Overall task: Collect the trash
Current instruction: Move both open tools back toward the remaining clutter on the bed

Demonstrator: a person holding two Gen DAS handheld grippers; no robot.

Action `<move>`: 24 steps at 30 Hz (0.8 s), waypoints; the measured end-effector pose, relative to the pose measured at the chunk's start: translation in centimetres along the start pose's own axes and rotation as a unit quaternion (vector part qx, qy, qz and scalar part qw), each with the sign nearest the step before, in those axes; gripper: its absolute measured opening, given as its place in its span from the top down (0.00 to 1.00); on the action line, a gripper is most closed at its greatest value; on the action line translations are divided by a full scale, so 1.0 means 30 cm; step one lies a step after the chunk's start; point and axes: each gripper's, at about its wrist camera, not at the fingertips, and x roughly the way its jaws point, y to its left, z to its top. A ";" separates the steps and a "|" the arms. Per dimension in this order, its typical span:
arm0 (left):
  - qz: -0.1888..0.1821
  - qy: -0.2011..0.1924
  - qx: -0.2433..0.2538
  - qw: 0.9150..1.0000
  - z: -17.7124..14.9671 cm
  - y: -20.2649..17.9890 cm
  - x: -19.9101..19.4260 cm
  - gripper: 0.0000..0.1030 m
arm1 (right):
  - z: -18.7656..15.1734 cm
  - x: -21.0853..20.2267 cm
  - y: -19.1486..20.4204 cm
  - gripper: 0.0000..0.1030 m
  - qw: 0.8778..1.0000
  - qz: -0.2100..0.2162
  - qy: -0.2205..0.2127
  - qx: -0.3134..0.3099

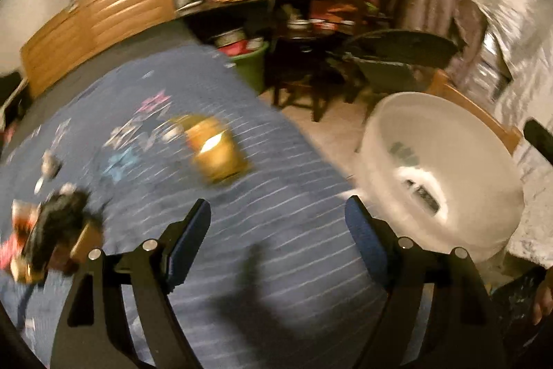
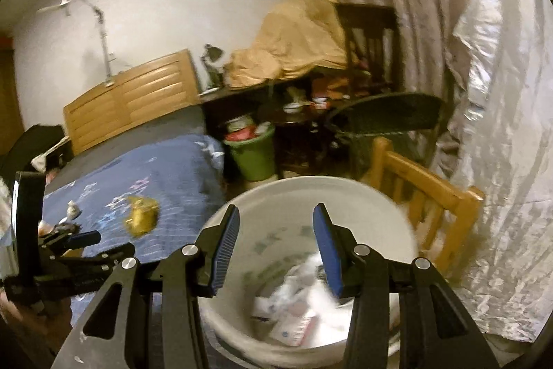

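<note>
A white bucket (image 2: 345, 192) stands beside the bed and holds white paper and wrapper trash (image 2: 293, 310). My right gripper (image 2: 276, 251) hangs open and empty just above its mouth. My left gripper (image 1: 278, 230) is open and empty over the blue striped bedspread (image 1: 242, 230); it shows at the left of the right wrist view (image 2: 74, 236). A gold crumpled wrapper (image 1: 216, 149) lies on the bed ahead of it, also in the right wrist view (image 2: 141, 218). A dark and red heap of trash (image 1: 52, 230) lies at the left. The bucket sits to the right (image 1: 484, 161).
A small grey scrap (image 1: 50, 165) lies on the bed. A green bin (image 2: 254, 153) full of rubbish stands at the bed's far corner. A wooden chair (image 2: 432, 192) stands behind the bucket. A dark cluttered table (image 2: 311, 99), curtains and silvery sheeting (image 2: 501, 161) close the right side.
</note>
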 end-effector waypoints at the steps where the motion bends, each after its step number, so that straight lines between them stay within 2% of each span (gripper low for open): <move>1: 0.004 0.001 -0.015 1.000 -0.013 0.044 -0.016 0.26 | -0.006 0.002 0.029 0.55 1.000 0.008 0.003 -0.005; 5: 0.010 -0.010 -0.055 0.998 -0.067 0.177 -0.101 0.26 | -0.065 0.028 0.190 0.55 0.998 0.049 0.028 -0.020; 10: 0.039 -0.028 -0.087 0.995 -0.163 0.353 -0.220 0.26 | -0.138 0.071 0.394 0.55 0.992 0.102 0.067 -0.035; 16: 0.103 -0.041 -0.160 0.981 -0.249 0.663 -0.326 0.26 | -0.202 0.108 0.623 0.55 0.981 0.154 0.101 -0.057; 20: 0.129 -0.042 -0.203 0.970 -0.245 0.871 -0.336 0.26 | -0.237 0.116 0.719 0.52 0.977 0.169 0.114 -0.063; 22: 0.133 -0.037 -0.213 0.967 -0.230 0.944 -0.307 0.26 | -0.253 0.119 0.734 0.51 0.976 0.171 0.122 -0.064; 24: 0.126 -0.023 -0.213 0.969 -0.217 0.987 -0.258 0.26 | -0.267 0.129 0.735 0.50 0.975 0.169 0.131 -0.061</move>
